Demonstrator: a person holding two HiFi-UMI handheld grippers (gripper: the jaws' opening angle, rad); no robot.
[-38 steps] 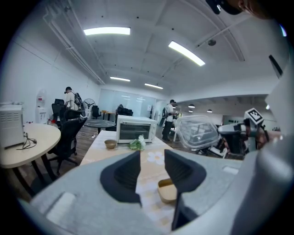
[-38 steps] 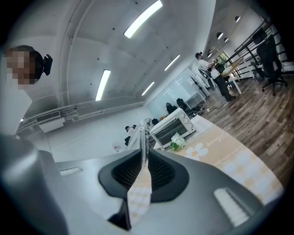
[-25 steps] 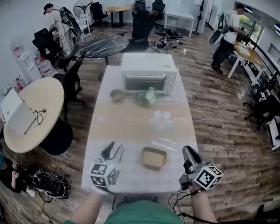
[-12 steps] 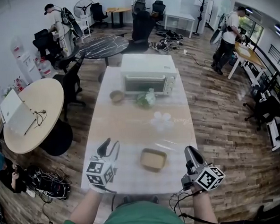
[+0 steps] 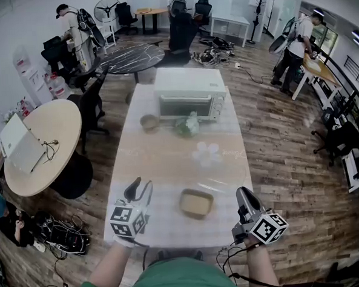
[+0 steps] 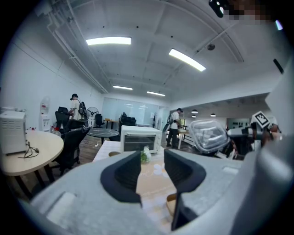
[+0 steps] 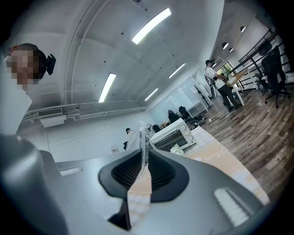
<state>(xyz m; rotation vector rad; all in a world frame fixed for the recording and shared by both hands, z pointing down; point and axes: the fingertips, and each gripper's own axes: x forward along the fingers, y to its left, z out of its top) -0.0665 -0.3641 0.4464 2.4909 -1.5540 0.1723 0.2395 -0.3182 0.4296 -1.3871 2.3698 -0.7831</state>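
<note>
A long pale table (image 5: 168, 165) carries a white toaster oven (image 5: 190, 95) at its far end. In front of that stand a small brown bowl (image 5: 149, 121) and a green leafy bunch (image 5: 187, 126). Near the front edge sits a tan square container (image 5: 196, 203). My left gripper (image 5: 140, 188) hovers left of the container, open, with nothing between its jaws (image 6: 152, 156). My right gripper (image 5: 242, 196) is right of the container, shut on the thin rim of a clear plastic lid (image 7: 144, 135). The lid's domed body (image 6: 209, 136) shows in the left gripper view.
A round beige table (image 5: 43, 145) with a white device stands to the left, with black office chairs (image 5: 88, 94) beside it. A dark round table (image 5: 131, 55) lies behind the oven. People stand at the back left (image 5: 72, 25) and the far right (image 5: 294, 42).
My left gripper has risen and shifted slightly left, so the tan container sits lower in its view. The right gripper keeps its hold on the lid and has barely moved.
</note>
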